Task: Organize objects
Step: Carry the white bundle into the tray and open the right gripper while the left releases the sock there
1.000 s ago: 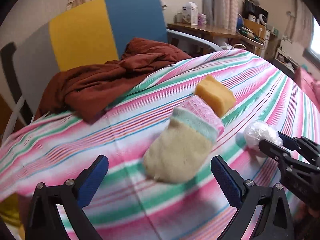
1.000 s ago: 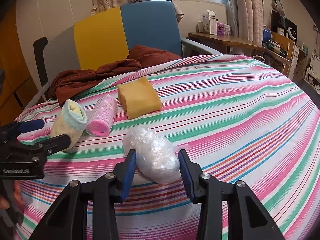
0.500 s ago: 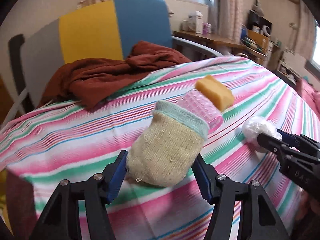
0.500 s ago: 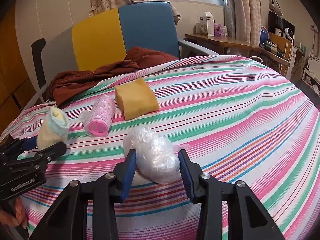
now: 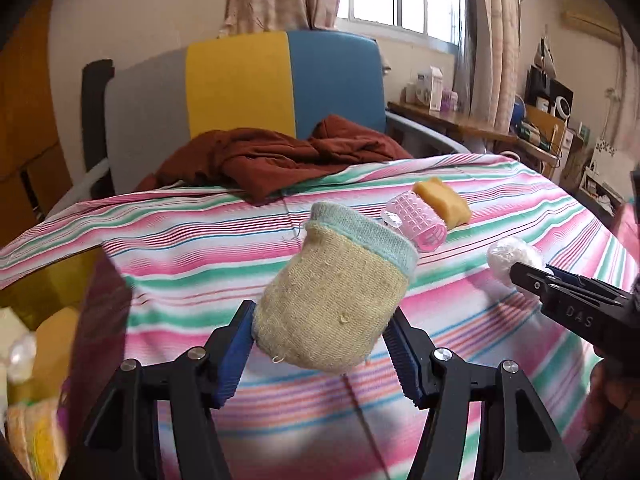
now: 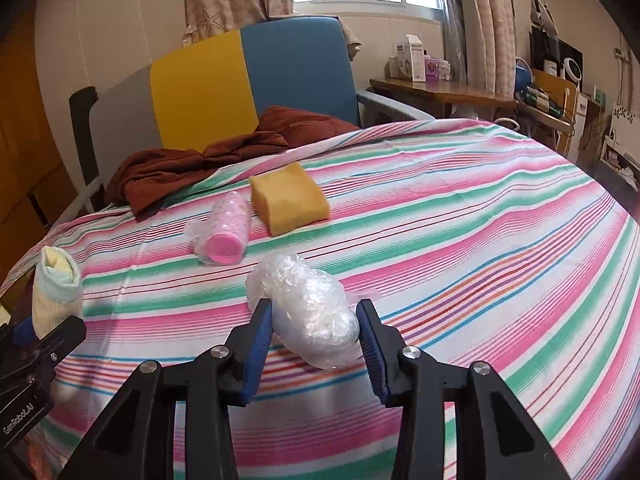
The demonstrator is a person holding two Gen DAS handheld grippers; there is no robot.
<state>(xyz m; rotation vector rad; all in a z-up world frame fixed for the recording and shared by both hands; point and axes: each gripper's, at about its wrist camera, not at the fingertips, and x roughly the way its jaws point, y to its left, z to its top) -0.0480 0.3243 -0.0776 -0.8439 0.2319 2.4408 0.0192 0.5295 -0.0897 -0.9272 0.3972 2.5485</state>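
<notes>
Over the near left corner of the pink-and-green striped bedspread (image 6: 460,208), my left gripper (image 5: 320,344) pinches the toe end of a rolled beige knit sock with a pale green cuff (image 5: 340,304), which looks raised off the cloth. My worry is that soft knit bulging forward past the pads; a quick swing could let it squirm free. My right gripper (image 6: 316,332) clamps a crumpled ball of clear plastic wrap (image 6: 308,312), whose slick film may slide or compress out; its rear half sits between the jaws. I can't tell whether it is lifted. A pink roller in a clear wrapper (image 6: 224,236) and a yellow sponge block (image 6: 290,198) lie beyond, just beside each other.
</notes>
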